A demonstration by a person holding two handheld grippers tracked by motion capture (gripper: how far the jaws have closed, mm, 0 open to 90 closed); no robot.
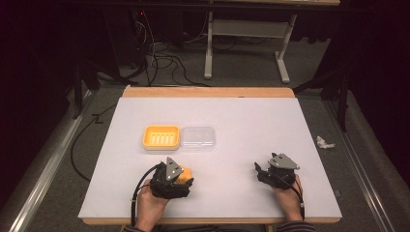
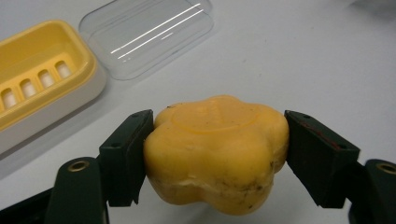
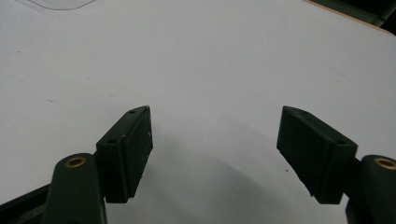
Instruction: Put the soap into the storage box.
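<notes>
Currently my left gripper (image 2: 215, 154) has its jaws pressed against both flanks of the yellow flower-shaped soap (image 2: 215, 151), which sits on the white table (image 1: 241, 121) at the near left. The grip spans the bar's widest part, which I judge gives a firm hold for a lift. The yellow soap dish (image 1: 161, 137) and its clear lid (image 1: 197, 138) lie side by side, just beyond, open to receive the bar. My right gripper (image 3: 215, 154) rests at the near right, jaws wide and empty, out of the way.

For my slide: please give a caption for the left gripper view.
Left gripper shut on yellow soap, near soap dish.
</notes>
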